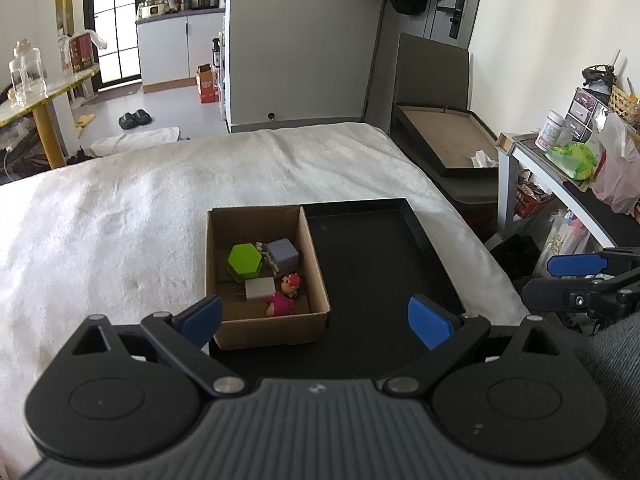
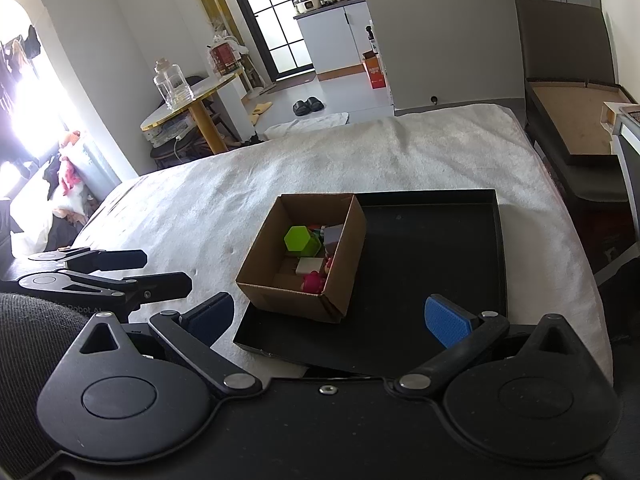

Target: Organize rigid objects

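A brown cardboard box (image 1: 276, 326) (image 2: 340, 264) stands in the left part of a black tray (image 1: 372, 264) (image 2: 432, 264) on a white blanket. Inside it lie a green hexagonal block (image 1: 244, 261) (image 2: 298, 239), a lilac cube (image 1: 283, 254) (image 2: 333, 235), a white block (image 1: 260, 288) (image 2: 310, 266) and a pink doll figure (image 1: 282, 300) (image 2: 314, 282). My left gripper (image 1: 316, 322) is open just short of the box's near wall, with nothing between its fingers. My right gripper (image 2: 334, 320) hovers open before the tray's near edge, also holding nothing.
The white blanket (image 1: 160, 200) covers the bed all around the tray. To the right stand a dark bench with a shallow wooden tray (image 1: 444, 140) and a cluttered side table (image 1: 568, 148). A round table with glass jars (image 2: 176, 88) is at the far left.
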The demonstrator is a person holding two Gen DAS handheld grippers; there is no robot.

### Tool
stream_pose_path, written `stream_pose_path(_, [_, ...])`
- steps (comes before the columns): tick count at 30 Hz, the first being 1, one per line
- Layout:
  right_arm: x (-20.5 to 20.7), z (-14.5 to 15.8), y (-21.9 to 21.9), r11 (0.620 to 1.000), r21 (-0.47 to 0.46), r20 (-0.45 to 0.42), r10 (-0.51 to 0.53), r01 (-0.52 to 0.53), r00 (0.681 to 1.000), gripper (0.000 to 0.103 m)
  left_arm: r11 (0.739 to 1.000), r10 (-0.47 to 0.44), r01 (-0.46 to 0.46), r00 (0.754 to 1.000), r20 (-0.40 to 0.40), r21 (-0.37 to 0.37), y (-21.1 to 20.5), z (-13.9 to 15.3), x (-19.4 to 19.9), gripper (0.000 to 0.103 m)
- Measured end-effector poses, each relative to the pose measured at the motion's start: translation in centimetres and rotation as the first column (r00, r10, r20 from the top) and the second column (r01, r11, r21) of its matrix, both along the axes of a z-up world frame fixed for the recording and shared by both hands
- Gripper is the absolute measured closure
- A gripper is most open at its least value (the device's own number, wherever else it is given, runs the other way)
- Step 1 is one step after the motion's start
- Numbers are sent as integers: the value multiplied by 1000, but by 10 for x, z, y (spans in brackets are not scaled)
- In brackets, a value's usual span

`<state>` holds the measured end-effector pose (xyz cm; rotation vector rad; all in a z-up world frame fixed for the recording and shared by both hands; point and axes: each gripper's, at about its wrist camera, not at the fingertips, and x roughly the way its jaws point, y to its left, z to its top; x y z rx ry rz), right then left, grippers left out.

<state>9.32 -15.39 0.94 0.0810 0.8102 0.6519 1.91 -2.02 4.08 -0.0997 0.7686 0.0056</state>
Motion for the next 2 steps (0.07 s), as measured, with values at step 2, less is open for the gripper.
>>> stream_pose_path(2, [0, 0, 0, 1000, 1, 0, 0, 0, 1000, 0, 1000, -2, 2, 1000, -3, -1, 0, 0, 1, 4])
